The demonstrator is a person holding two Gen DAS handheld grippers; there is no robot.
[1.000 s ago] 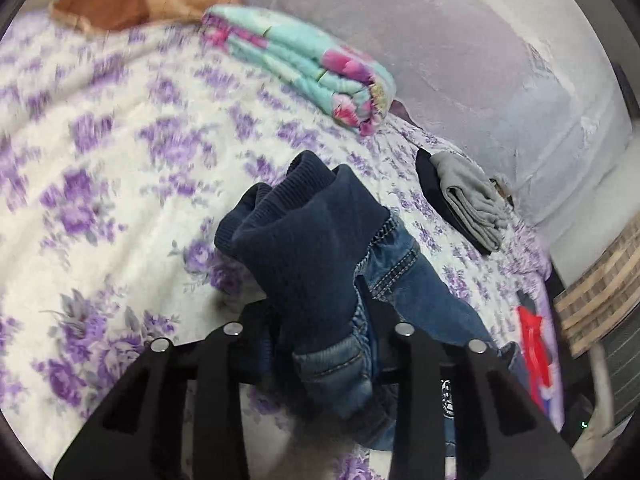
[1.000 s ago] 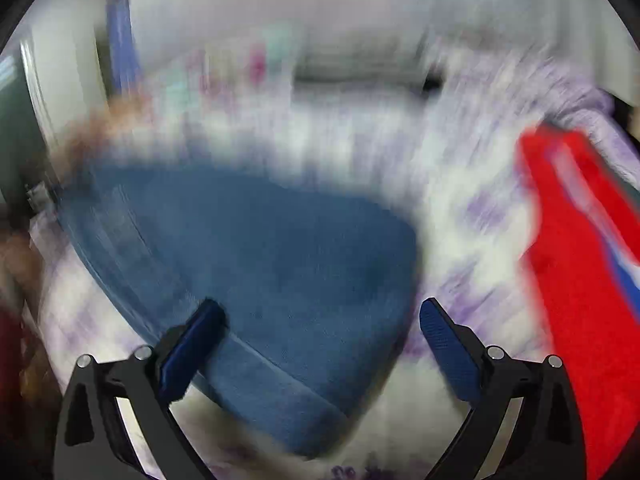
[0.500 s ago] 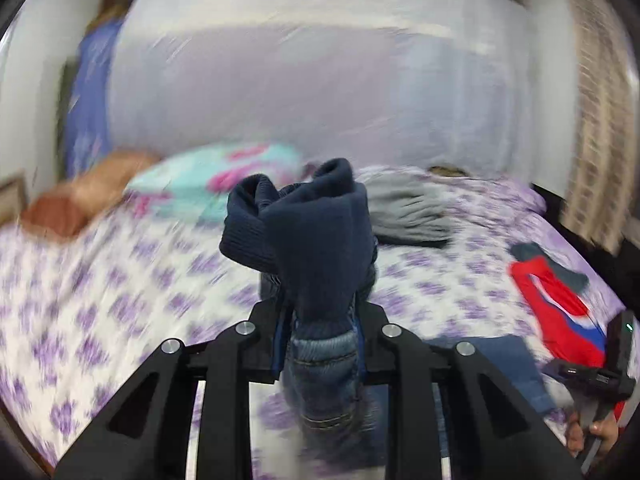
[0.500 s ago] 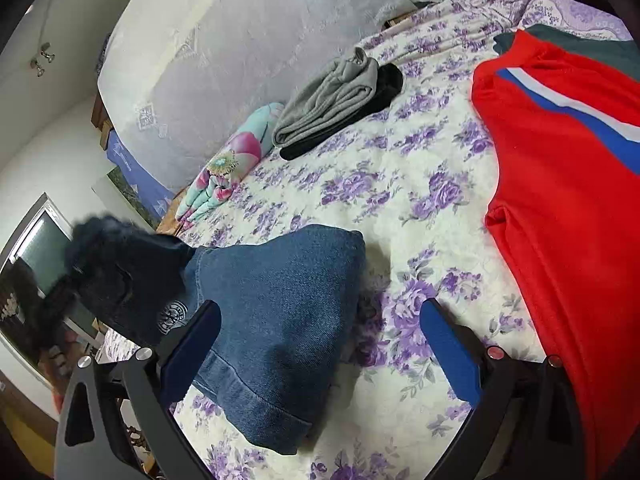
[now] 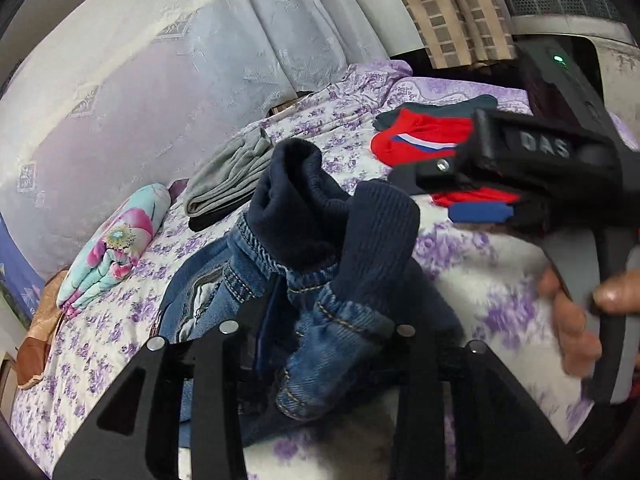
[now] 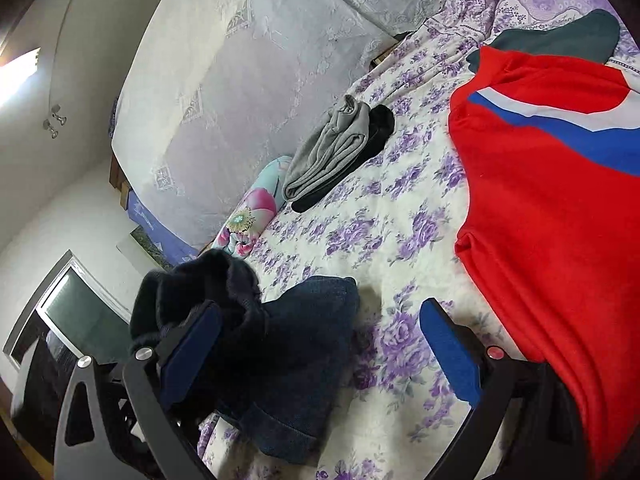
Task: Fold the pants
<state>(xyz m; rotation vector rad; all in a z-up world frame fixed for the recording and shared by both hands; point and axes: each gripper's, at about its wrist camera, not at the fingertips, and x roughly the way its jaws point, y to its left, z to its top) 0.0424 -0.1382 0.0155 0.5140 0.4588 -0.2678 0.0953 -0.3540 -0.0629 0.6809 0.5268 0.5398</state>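
Blue denim pants [image 5: 320, 320] with dark navy ribbed cuffs [image 5: 352, 232] are bunched in my left gripper [image 5: 320, 332], which is shut on the cuff ends and holds them above the floral bed. The rest of the pants [image 6: 304, 344] lies folded on the sheet in the right wrist view, with the dark cuffs [image 6: 200, 284] raised at its left. My right gripper [image 6: 320, 352] is open and empty, its blue pads on either side of the folded denim. It also shows in the left wrist view [image 5: 500, 184] at the right, held by a hand.
A red top with blue and white stripes [image 6: 560, 208] lies to the right. Folded grey and black clothes [image 6: 340, 148] and a rolled floral blanket [image 6: 248, 216] lie farther back near the curtain [image 6: 260, 60]. The purple floral sheet [image 6: 400, 240] covers the bed.
My left gripper has swung toward the right with the cuffs, so the right gripper now shows close in its view. The right gripper has moved nearer the folded denim.
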